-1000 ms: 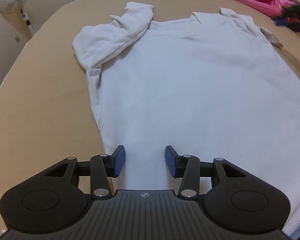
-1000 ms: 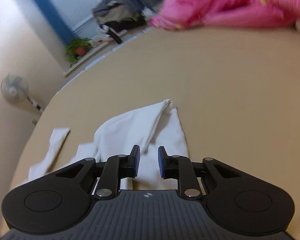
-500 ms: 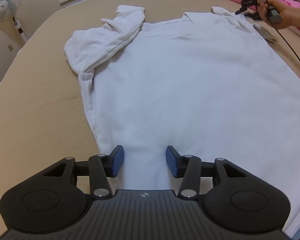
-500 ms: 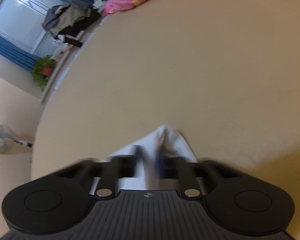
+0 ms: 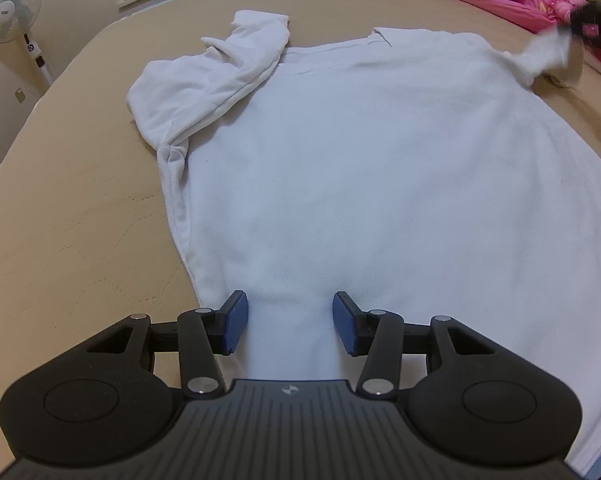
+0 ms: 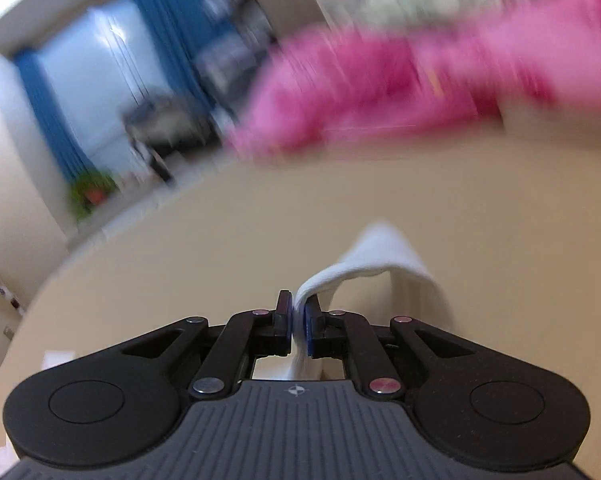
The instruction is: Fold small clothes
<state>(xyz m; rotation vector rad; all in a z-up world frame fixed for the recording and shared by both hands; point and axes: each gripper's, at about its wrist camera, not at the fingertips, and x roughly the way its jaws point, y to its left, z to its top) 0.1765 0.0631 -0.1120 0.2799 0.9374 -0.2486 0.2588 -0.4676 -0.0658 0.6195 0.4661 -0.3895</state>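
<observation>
Since the earlier frame the right gripper (image 6: 298,314) has swung toward the pink bedding (image 6: 400,88), its jaws just closing, now clamped on the sleeve (image 6: 380,264) of the white shirt (image 5: 380,184). Left gripper (image 5: 286,326) hangs half-open over the hem, shirt spread ahead on the tan mattress (image 5: 72,232).

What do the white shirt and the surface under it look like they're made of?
White shirt: soft matte knit, probably cotton; it drapes limply, and its bunched sleeve rumples in rounded folds. Tan surface: quilted matte fabric, likely a mattress cover, going by the faint stitched pattern; the fibre can't be told.
</observation>
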